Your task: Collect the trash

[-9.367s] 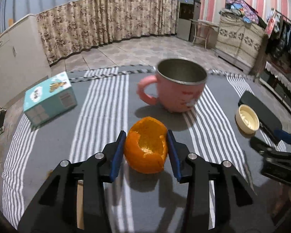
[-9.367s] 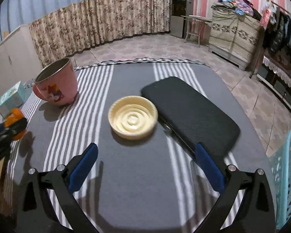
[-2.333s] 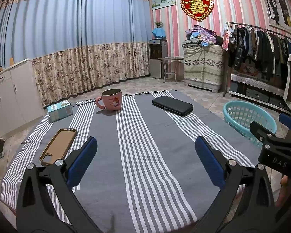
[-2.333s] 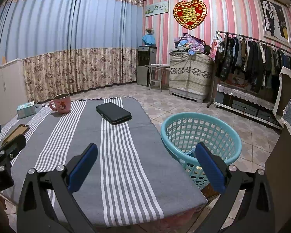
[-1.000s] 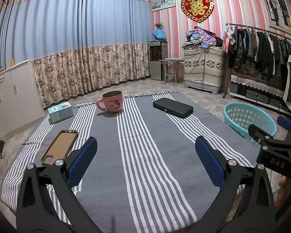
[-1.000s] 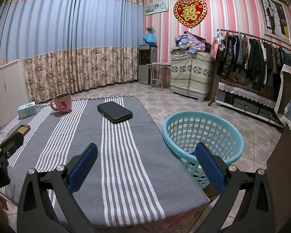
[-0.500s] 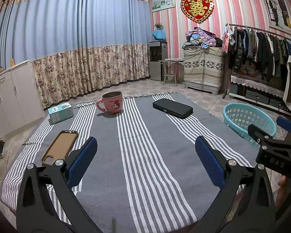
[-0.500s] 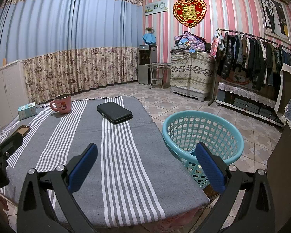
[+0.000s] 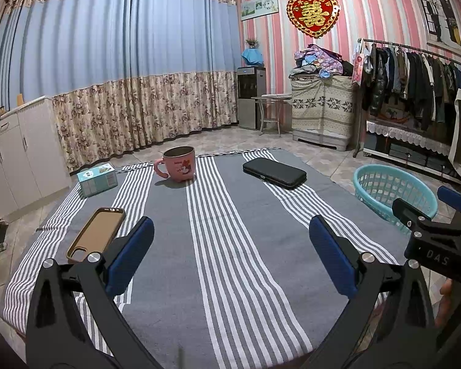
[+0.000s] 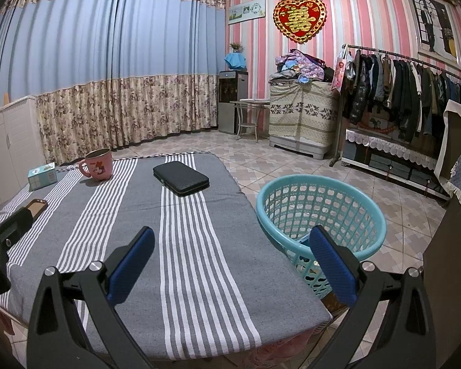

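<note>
A turquoise plastic basket (image 10: 319,209) stands on the floor right of the table; it also shows in the left wrist view (image 9: 390,190). Its contents are hidden from here. My left gripper (image 9: 230,252) is open and empty, held above the near part of the striped tablecloth (image 9: 230,215). My right gripper (image 10: 230,258) is open and empty, above the table's near right corner, beside the basket. No orange peel or small dish shows on the table.
On the cloth are a pink mug (image 9: 178,167), a black case (image 9: 275,172), a teal tissue box (image 9: 96,180) and a brown phone case (image 9: 96,233). Cabinets stand left, a clothes rack (image 10: 408,92) right, tiled floor around.
Over the last second almost nothing has moved. Since 9.4 s ago the orange peel has left my left gripper, the yellow dish is gone from the table, and both grippers have pulled far back.
</note>
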Available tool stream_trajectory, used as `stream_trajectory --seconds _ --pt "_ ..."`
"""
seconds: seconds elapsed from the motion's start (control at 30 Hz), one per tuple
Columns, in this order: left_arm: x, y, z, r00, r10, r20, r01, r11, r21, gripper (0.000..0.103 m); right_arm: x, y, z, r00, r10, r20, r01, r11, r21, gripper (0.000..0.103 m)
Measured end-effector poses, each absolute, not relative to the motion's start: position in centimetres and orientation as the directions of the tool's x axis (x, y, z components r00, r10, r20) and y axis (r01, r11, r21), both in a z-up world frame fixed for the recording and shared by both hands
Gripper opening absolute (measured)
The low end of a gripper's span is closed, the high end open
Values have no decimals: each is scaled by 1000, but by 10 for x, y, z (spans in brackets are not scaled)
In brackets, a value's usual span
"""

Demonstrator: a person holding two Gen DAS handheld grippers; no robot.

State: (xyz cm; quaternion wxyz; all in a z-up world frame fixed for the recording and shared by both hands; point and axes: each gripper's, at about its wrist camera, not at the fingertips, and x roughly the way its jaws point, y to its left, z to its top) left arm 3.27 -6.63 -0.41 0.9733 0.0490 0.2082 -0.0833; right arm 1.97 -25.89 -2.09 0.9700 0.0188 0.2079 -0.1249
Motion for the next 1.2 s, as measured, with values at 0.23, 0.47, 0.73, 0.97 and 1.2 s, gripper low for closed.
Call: stream_trajectory --seconds 0.23,0.47,0.73,0.97,1.2 --pt "33 -66 -2 901 -141 -410 182 981 63 98 20 -258 -21 883 -234 -408 249 968 -16 98" --pt "33 -66 -2 901 -142 -411 183 981 63 98 20 -260 -20 882 -233 -409 250 968 -13 98" --pt "32 -67 -3 902 -139 -409 181 981 66 98 19 -259 -21 882 -232 -409 250 968 -10 98" --pt "31 -67 -4 902 -141 -409 183 981 65 98 20 -259 -20 882 -234 -409 252 968 -10 98" --pt "32 -65 5 905 -143 -401 184 981 66 98 20 -260 -20 882 -234 -409 251 968 -12 98"
